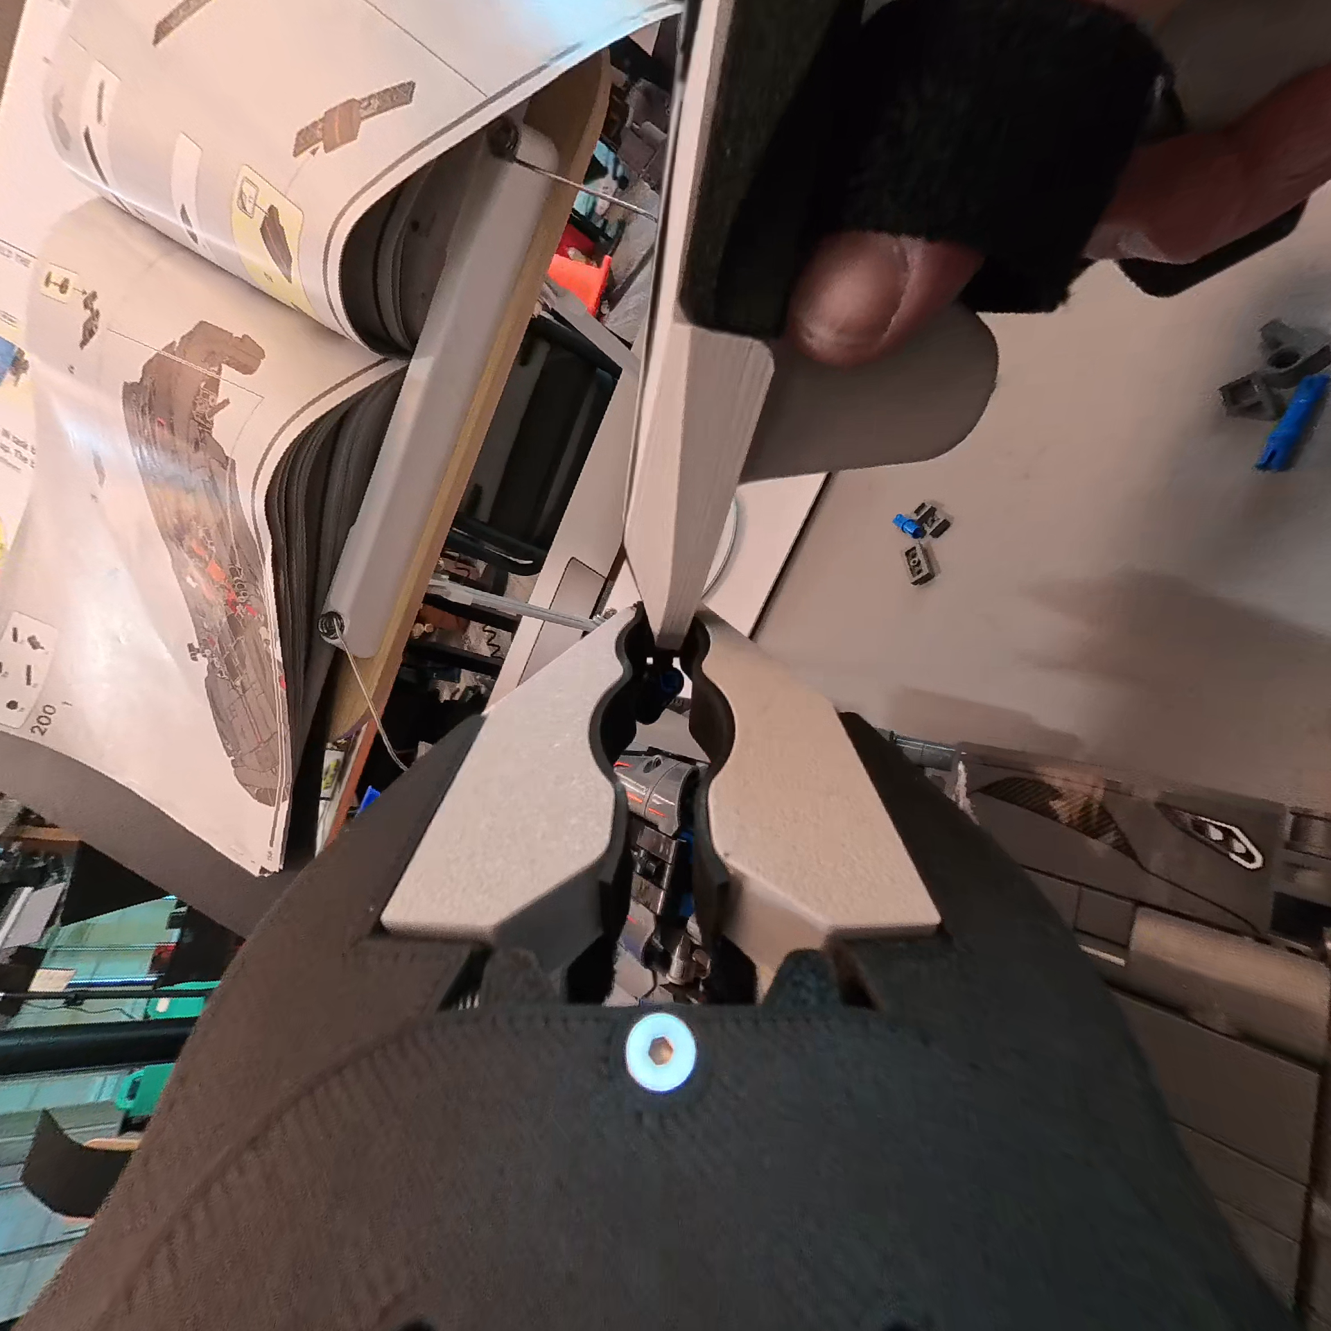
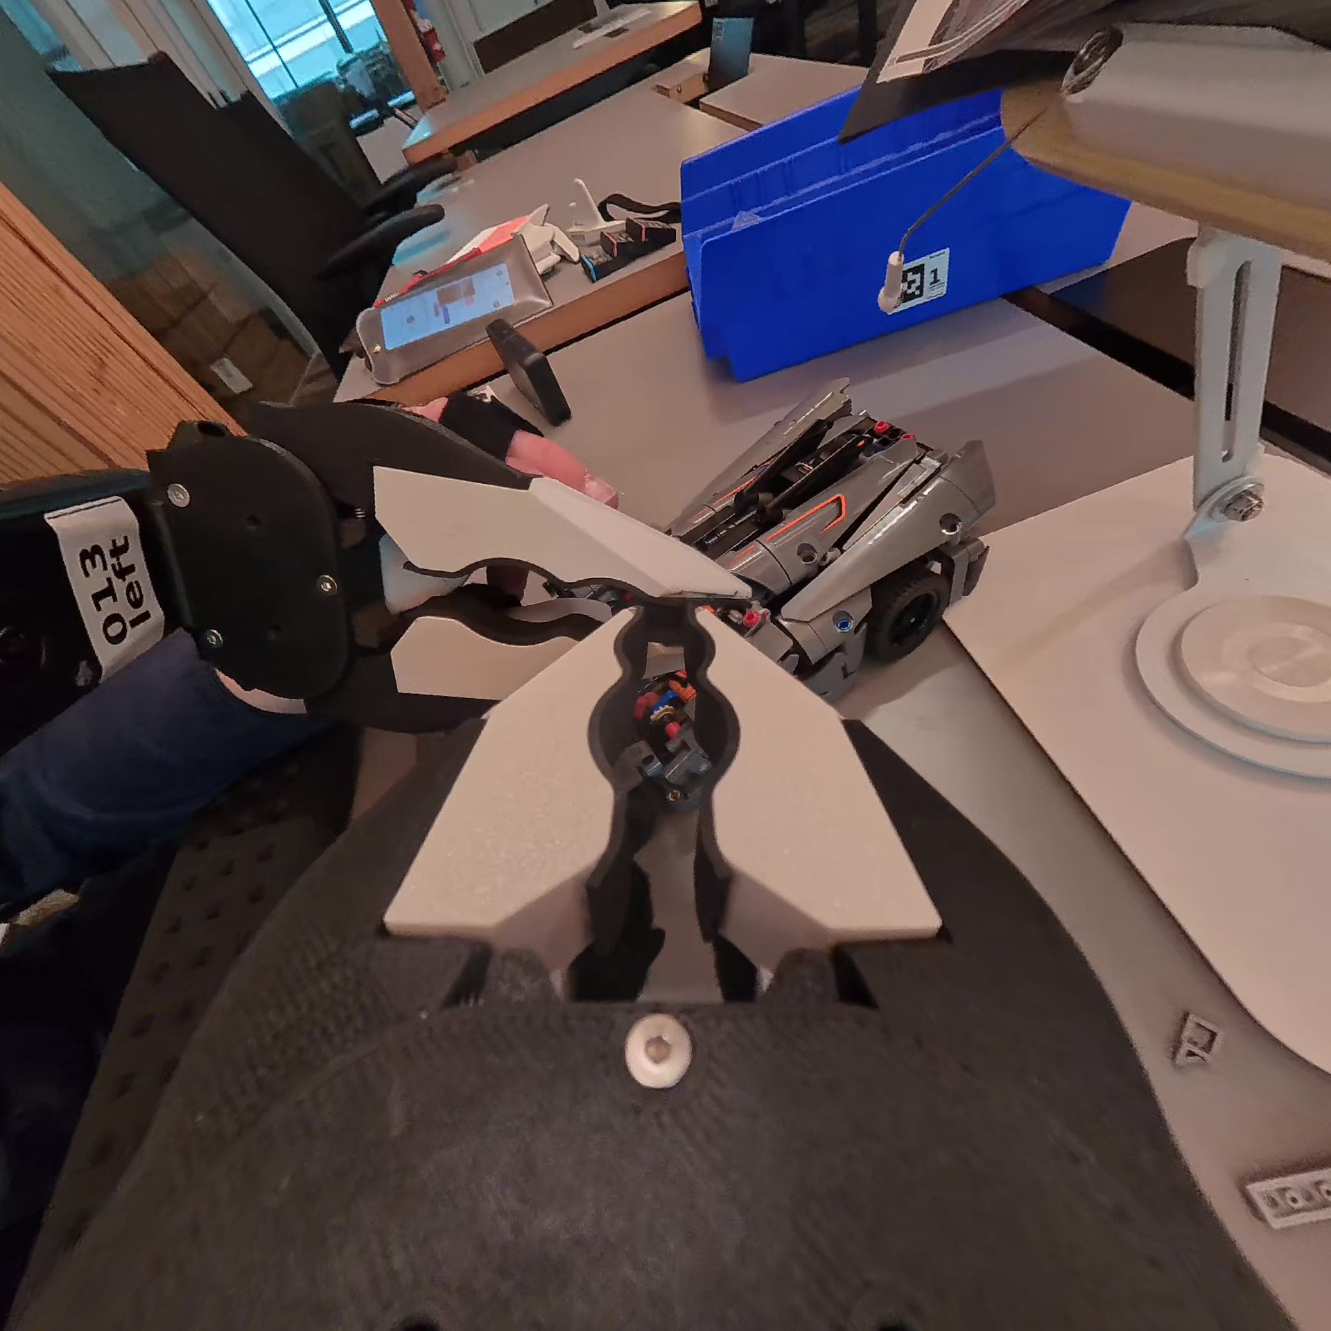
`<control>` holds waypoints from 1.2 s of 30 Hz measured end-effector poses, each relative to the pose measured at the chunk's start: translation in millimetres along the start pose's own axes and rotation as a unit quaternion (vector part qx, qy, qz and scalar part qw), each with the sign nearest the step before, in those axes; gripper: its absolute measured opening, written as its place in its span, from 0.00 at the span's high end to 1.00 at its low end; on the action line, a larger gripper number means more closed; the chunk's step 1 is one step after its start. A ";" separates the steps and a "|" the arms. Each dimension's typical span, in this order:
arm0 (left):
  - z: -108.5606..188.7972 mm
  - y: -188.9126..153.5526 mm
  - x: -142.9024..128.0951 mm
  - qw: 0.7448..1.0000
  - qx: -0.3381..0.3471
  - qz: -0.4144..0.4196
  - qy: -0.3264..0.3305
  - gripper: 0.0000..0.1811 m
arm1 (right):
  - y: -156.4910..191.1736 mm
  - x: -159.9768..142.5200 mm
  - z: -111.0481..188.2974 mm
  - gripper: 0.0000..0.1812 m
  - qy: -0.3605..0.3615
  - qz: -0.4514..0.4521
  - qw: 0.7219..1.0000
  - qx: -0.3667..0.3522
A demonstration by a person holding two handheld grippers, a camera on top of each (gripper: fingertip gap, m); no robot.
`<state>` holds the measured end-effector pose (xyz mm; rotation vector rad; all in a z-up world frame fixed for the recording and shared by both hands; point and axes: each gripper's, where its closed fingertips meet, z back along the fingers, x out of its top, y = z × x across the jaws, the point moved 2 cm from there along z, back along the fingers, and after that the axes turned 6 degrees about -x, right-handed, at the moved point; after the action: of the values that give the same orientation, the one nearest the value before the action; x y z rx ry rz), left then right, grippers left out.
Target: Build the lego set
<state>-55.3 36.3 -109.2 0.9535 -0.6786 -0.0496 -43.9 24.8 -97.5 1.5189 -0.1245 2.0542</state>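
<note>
The left gripper [image 1: 666, 648] and right gripper [image 2: 666, 619] meet tip to tip just beside the grey toy car [image 2: 850, 526] on the table [image 2: 1008, 418]. The left gripper is clamped on a small blue and black piece [image 1: 661, 688]. The right gripper's fingers are drawn nearly together, though I cannot tell if they grip anything.

The car [image 2: 828, 533] stands on the worktop [image 2: 1008, 432]. The bin [image 2: 828, 288] sits behind the car. The stand base [image 2: 1224, 684] lies right of the car. The left gripper [image 2: 745, 592] and right gripper [image 2: 666, 619] meet tip to tip just before the car. Loose parts [image 1: 922, 540] lie on the worktop
</note>
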 end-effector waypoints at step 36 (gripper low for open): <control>6.2 12.7 10.5 0.998 0.058 -0.020 -0.033 0.96 | 1.1 13.4 8.2 0.91 -0.045 0.118 0.990 -0.056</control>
<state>-53.6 35.9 -91.7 1.0820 -0.7296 -0.0788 -40.1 25.8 -82.2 1.5915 -0.4681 2.1182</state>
